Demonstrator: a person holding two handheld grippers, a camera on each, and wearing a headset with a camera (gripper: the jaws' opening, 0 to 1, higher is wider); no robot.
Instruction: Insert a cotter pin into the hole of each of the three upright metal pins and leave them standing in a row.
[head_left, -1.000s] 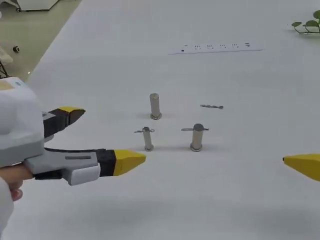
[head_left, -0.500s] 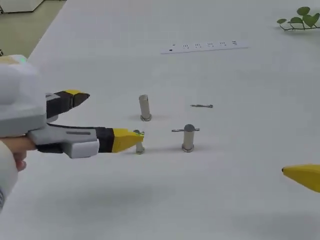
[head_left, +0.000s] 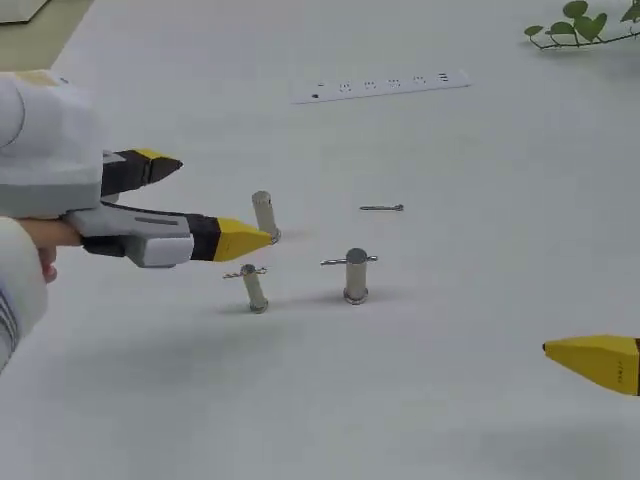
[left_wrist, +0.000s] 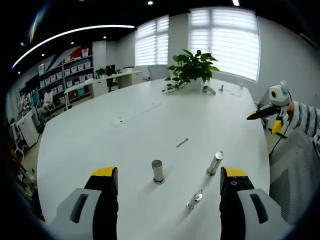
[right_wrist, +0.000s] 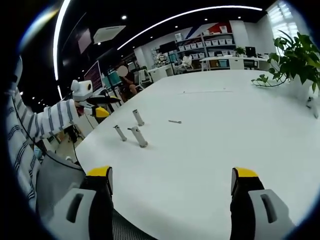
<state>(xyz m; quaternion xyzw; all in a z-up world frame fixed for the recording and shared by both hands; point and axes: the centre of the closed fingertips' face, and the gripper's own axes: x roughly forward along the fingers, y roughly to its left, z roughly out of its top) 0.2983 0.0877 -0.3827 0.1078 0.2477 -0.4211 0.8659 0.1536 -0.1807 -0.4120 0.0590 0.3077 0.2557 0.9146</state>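
Cotter pins (head_left: 335, 262) fill two metal pins (head_left: 355, 282); third pin (head_left: 264, 213) bare just ahead of our left gripper (head_left: 224, 200) (it and right gripper (right_wrist: 172, 174) gape empty).

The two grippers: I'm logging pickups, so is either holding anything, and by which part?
Nothing is held. The left gripper and right gripper both stand open with empty gaps, and the loose cotter pin lies on the table.

Cotter pin (head_left: 382, 208) right of rear pin (head_left: 264, 215)
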